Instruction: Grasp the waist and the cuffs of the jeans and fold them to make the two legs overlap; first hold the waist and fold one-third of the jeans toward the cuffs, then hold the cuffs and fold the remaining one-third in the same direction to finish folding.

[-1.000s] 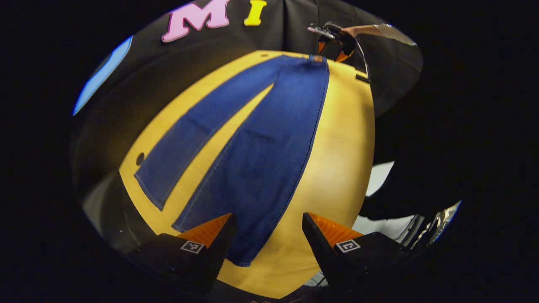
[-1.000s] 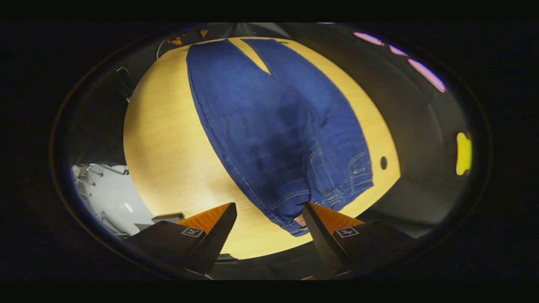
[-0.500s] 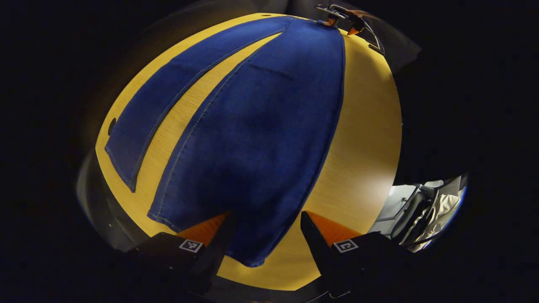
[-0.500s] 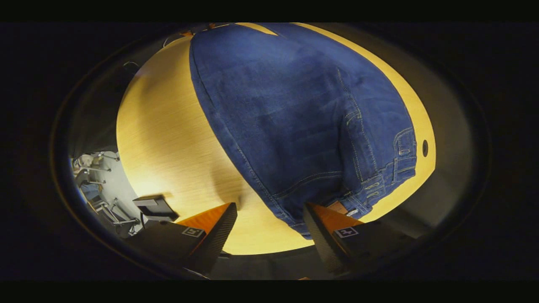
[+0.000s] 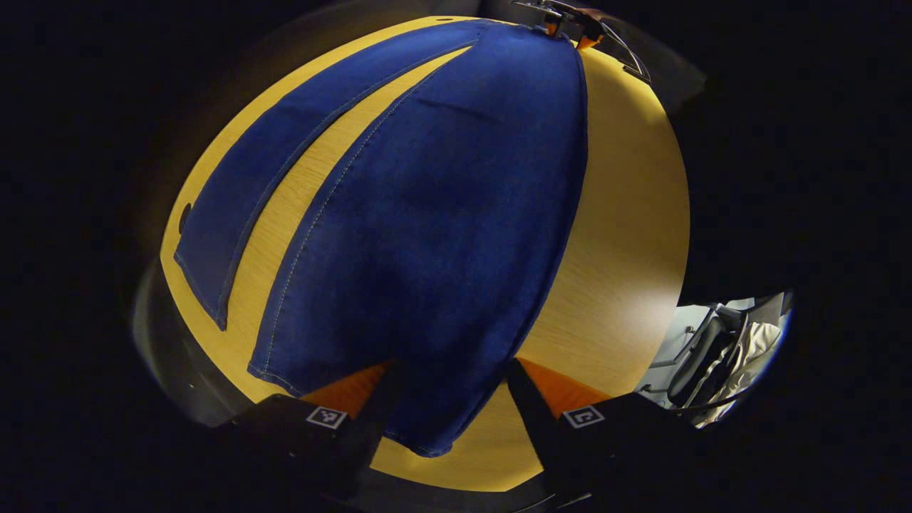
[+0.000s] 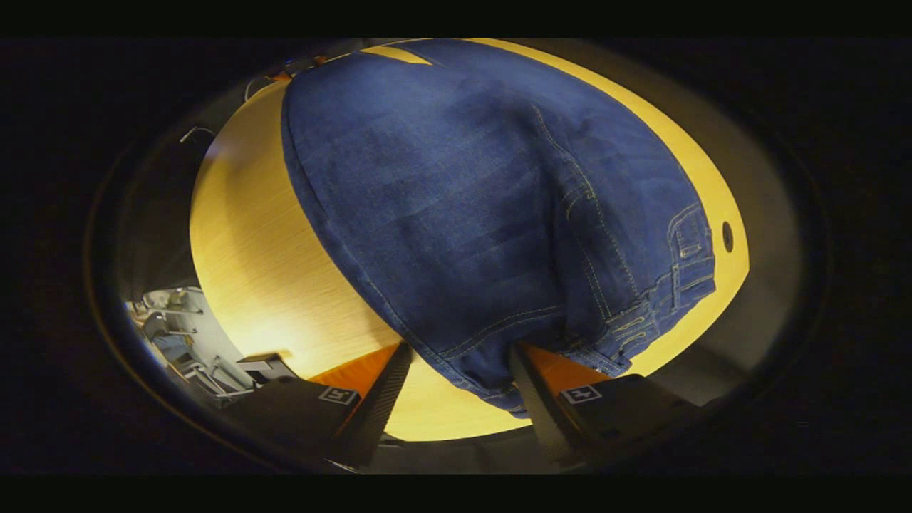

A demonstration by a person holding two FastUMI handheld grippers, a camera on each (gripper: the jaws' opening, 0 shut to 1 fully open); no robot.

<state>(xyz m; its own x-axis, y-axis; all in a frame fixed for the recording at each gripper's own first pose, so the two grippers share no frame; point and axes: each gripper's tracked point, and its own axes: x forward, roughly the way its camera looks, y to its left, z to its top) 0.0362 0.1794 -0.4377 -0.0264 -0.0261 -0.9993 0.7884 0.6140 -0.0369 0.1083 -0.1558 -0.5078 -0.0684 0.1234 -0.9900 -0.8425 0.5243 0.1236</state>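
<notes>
I find the jeans lying flat and full length on the desk, legs spread with a strip of desk showing between them; no fold is made. My left gripper is low over the near leg's cuff, jaws open and set astride it, cloth between them but not pinched. My right gripper is at the waist, jaws likewise open astride the band corner, no grip taken that I can confirm. In the left gripper view, the right gripper shows at the far end, at the waist. By my judgement the task stands at its first grasp: closing on waist and cuff, overlapping the legs, then both one-third folds all remain.
</notes>
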